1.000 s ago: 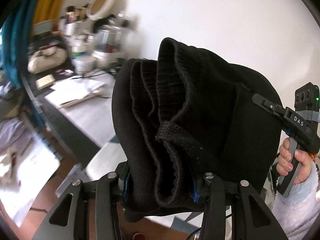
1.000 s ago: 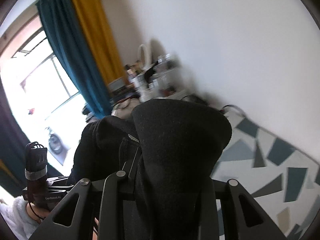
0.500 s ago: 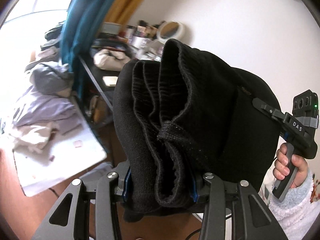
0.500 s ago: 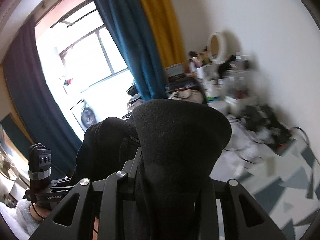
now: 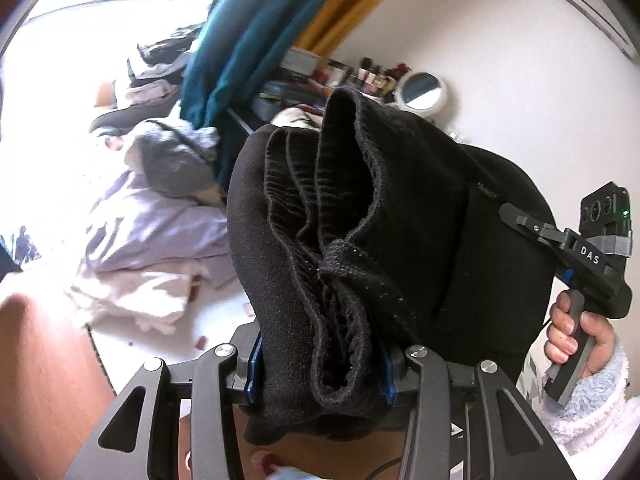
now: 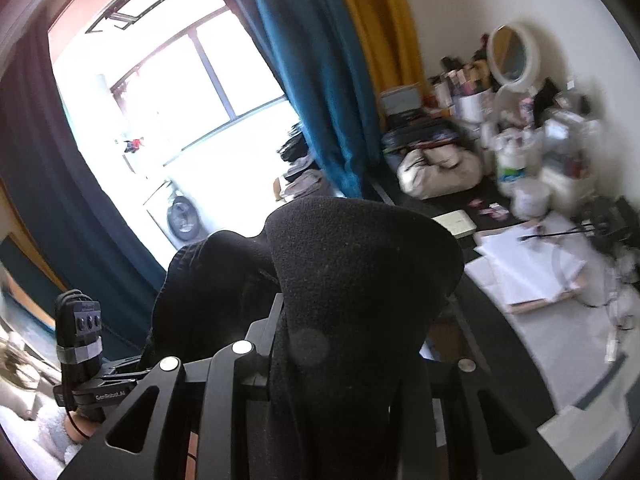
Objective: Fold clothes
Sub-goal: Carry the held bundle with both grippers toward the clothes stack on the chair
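Observation:
A thick, folded black garment [image 5: 380,220] with ribbed edges is carried in the air between both grippers. My left gripper [image 5: 320,372] is shut on one bunched end, with several layers squeezed between its blue pads. The other end [image 6: 360,264] fills the right wrist view, where my right gripper [image 6: 344,364] is shut on it; the cloth hides its fingertips. A hand [image 5: 576,336] in a fluffy white sleeve holds the right gripper's handle at the right edge of the left wrist view.
A heap of lilac, grey and white clothes [image 5: 152,232] lies on a bed at the left. Teal curtains [image 6: 312,80] and a mustard curtain hang beside a bright window [image 6: 180,100]. A cluttered desk with a round mirror [image 6: 512,56] and papers [image 6: 528,264] stands at the right.
Both grippers have swung sideways together with the garment. The background has swept from white wall and desk to the curtains, window and clothes heap. Neither grip has changed.

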